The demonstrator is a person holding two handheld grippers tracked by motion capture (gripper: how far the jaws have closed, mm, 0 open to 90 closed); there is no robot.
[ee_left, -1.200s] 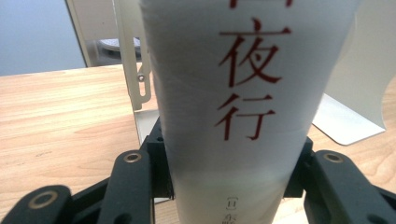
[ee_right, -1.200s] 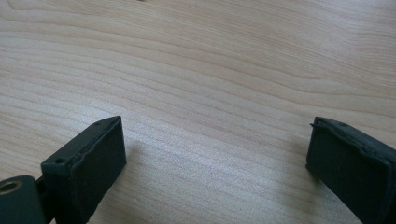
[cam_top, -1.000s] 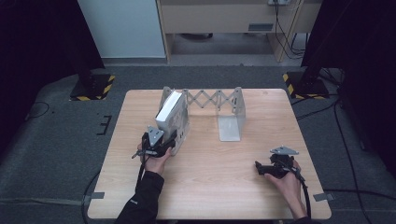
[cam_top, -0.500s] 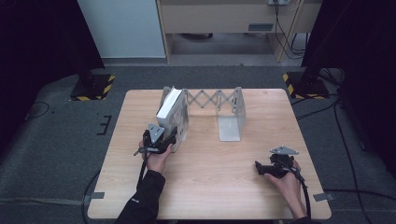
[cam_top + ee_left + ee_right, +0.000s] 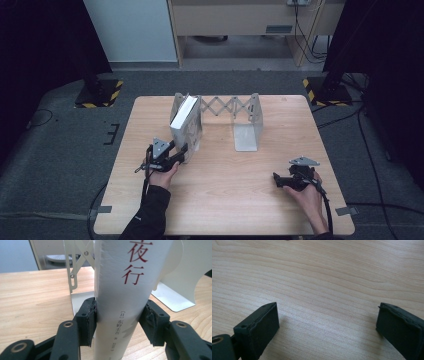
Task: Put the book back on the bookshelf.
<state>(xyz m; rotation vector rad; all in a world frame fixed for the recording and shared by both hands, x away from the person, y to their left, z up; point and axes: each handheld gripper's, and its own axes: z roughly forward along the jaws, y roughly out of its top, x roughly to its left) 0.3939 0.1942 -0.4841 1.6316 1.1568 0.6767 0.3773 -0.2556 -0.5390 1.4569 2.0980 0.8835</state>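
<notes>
Table [image 5: 220, 200] bare ahead of right gripper [image 5: 285, 181], jaws spread, idle. Expanding bookend rack [image 5: 235, 107] just beyond left gripper [image 5: 181, 151]. White book [image 5: 125, 290] upright in rack's near end, pinched by spine; release apparently left.

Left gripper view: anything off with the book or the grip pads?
The right pad of the left hand-held gripper looks chewed, its rubber face rough and torn. The white paperback book it clamps by the spine leans in the white metal expanding bookend rack rather than standing plumb.
</notes>
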